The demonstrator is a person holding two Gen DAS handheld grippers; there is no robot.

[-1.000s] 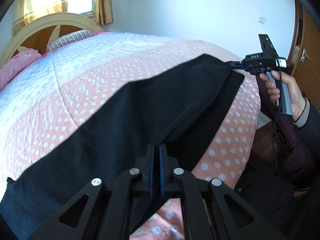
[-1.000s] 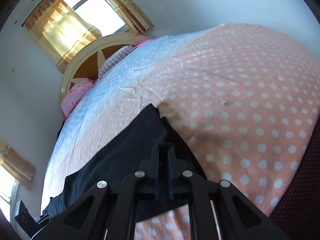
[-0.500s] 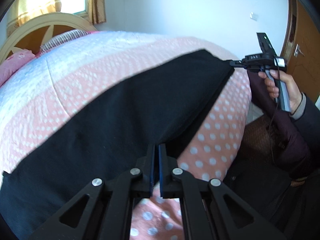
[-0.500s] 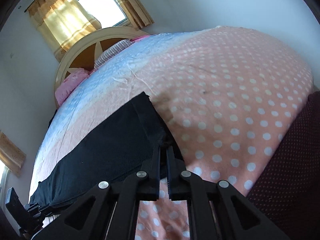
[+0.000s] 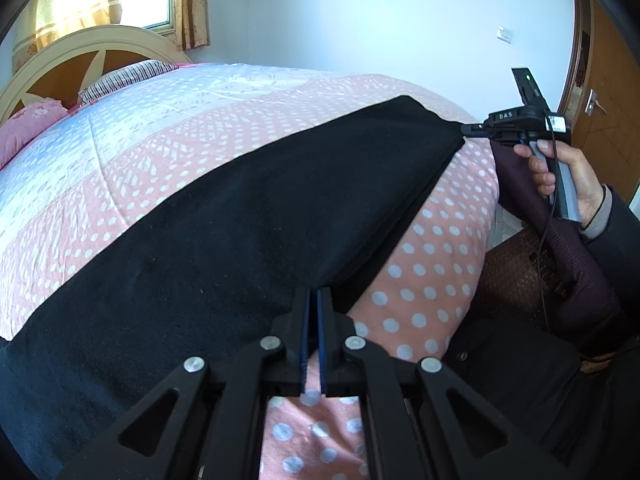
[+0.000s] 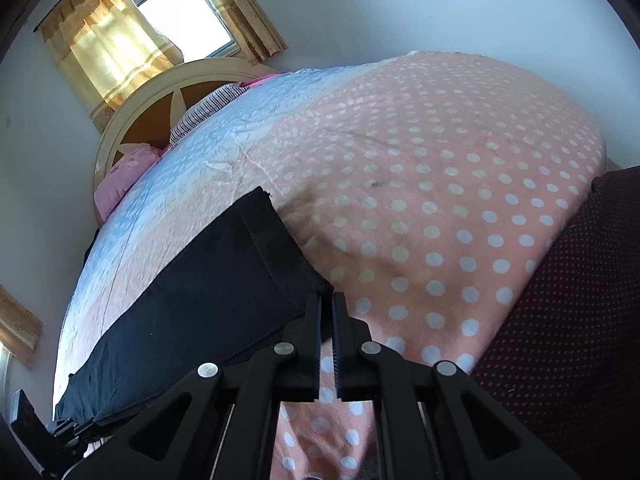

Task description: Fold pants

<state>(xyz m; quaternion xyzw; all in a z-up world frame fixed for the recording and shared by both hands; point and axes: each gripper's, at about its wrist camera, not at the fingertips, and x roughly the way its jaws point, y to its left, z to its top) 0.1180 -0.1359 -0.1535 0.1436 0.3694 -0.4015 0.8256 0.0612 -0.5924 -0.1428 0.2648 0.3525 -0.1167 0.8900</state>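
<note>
Bedspread point(image 6: 440, 184) bare right; left view shows person's hand point(image 5: 560, 176).

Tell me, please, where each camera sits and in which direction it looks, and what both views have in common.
Left wrist: on the left gripper, looking down over the black pants toward the door; shows the right gripper and right hand.
Right wrist: on the right gripper, looking along the bed toward the headboard; the left gripper shows low left.
Shared: pants, bed, headboard, window; each gripper shut on the pants.
</note>
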